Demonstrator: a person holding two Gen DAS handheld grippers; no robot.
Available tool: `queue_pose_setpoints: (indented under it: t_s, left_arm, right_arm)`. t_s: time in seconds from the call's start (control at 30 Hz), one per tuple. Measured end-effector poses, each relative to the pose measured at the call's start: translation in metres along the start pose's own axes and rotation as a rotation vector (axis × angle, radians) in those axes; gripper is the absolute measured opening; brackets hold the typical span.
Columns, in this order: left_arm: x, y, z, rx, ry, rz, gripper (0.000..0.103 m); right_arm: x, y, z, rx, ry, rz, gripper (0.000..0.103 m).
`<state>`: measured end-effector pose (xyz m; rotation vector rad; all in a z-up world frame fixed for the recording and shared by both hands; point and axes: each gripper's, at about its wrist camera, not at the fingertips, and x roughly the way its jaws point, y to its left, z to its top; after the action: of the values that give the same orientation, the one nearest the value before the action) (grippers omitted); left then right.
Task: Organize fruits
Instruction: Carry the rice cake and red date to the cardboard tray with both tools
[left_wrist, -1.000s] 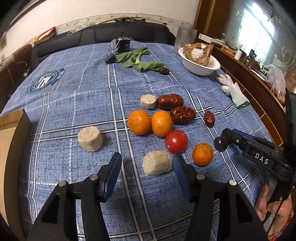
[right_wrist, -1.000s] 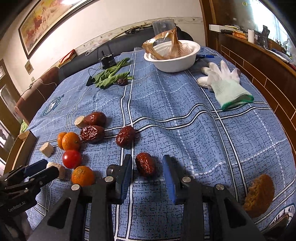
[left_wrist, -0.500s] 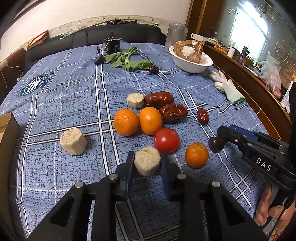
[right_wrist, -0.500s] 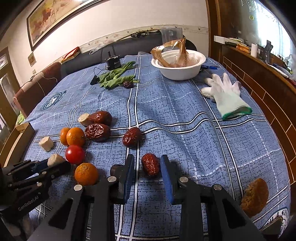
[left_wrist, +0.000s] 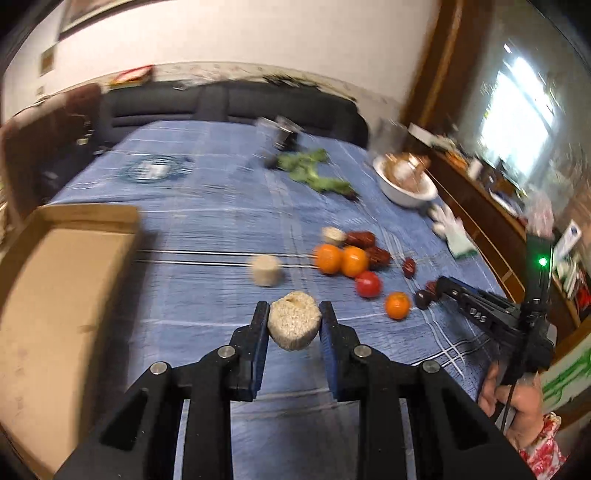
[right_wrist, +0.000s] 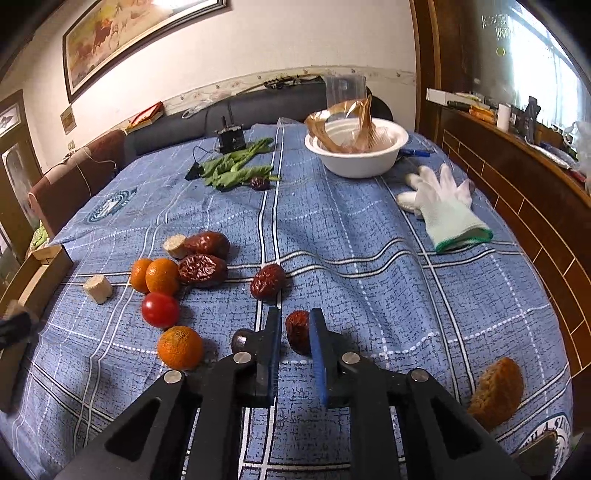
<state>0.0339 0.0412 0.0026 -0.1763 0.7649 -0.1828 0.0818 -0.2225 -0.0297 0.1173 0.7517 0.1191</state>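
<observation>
My left gripper (left_wrist: 294, 321) is shut on a beige corn chunk (left_wrist: 293, 325) and holds it above the blue tablecloth. My right gripper (right_wrist: 294, 328) is shut on a small red date (right_wrist: 297, 331) that rests on the cloth. Oranges (right_wrist: 162, 276), a red tomato (right_wrist: 160, 309), a lone orange (right_wrist: 180, 347), two large dates (right_wrist: 202, 269) and another date (right_wrist: 267, 281) lie left of the right gripper. A second corn chunk (right_wrist: 98, 288) lies further left and a third (right_wrist: 174, 245) beside the far large date.
An open cardboard box (left_wrist: 62, 295) stands at the table's left edge. A white bowl (right_wrist: 356, 147), a white glove (right_wrist: 445, 208), green leaves (right_wrist: 236, 168) and a brown sponge-like lump (right_wrist: 496, 387) lie on the cloth. A wooden cabinet (right_wrist: 517, 192) runs along the right.
My left gripper closed on the corn chunk, lifted it and swung left toward the box. My right gripper closed on the small date.
</observation>
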Motion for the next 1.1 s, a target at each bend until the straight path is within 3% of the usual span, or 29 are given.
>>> queue_pose_setpoints:
  t_s: [0.13,0.3,0.57,0.8,0.9,1.1]
  left_arm:
    - [-0.038,0.036,-0.003,-0.054,-0.055,0.064,0.026]
    - [-0.058,0.071,-0.01,-0.126,-0.086,0.114,0.026]
    - [-0.064,0.085,-0.015,-0.15,-0.091,0.154,0.026]
    - [-0.07,0.101,-0.014,-0.17,-0.084,0.178,0.026]
    - [-0.08,0.12,-0.018,-0.192,-0.086,0.211,0.026]
    - [-0.094,0.158,-0.027,-0.212,-0.071,0.362,0.026]
  right_arm:
    - [-0.012,-0.006,0.007,0.05,-0.011,0.028,0.017]
    - [-0.006,-0.004,0.009,0.035,0.052,0.003,0.018]
    - [0.027,-0.014,0.003,0.05,0.144,-0.02,0.021]
    - [0.007,0.0,0.008,0.027,0.106,-0.014,0.02]
    - [-0.021,0.026,0.017,-0.004,0.061,0.06,0.02]
    - [-0.056,0.132,0.021,-0.122,0.046,0.355,0.021]
